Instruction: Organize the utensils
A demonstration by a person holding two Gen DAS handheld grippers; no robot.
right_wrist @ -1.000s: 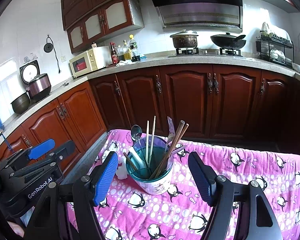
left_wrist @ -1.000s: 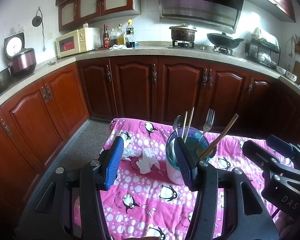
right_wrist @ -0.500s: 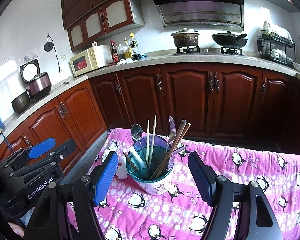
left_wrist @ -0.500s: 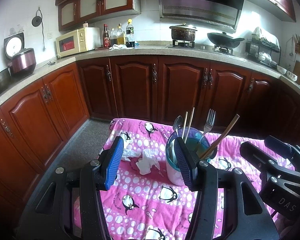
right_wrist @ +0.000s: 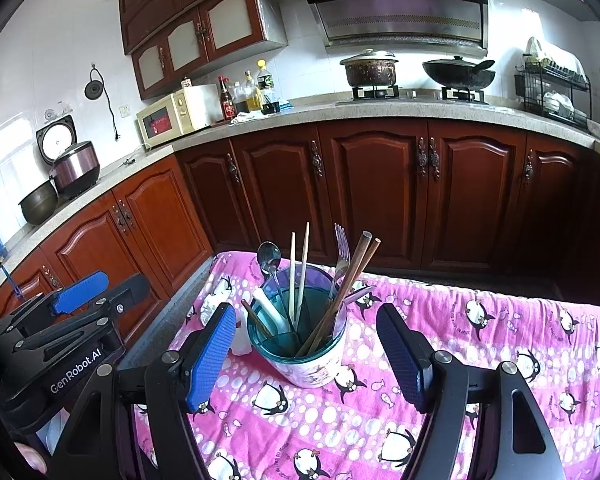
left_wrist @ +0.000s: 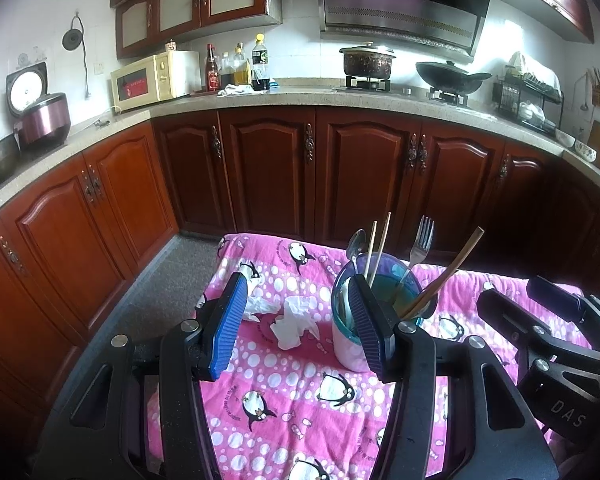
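One cup (right_wrist: 300,344) between right gripper (right_wrist: 312,350) fingers.

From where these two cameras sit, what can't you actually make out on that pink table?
- Left wrist view: the near side of the utensil cup is covered by the left hand-held gripper finger.
- Both views: the lower ends of the fork and chopsticks are hidden by the cup wall.
- Right wrist view: crumpled tissue mostly hidden behind the right hand-held gripper.
- Bottle labels on the counter: too small.
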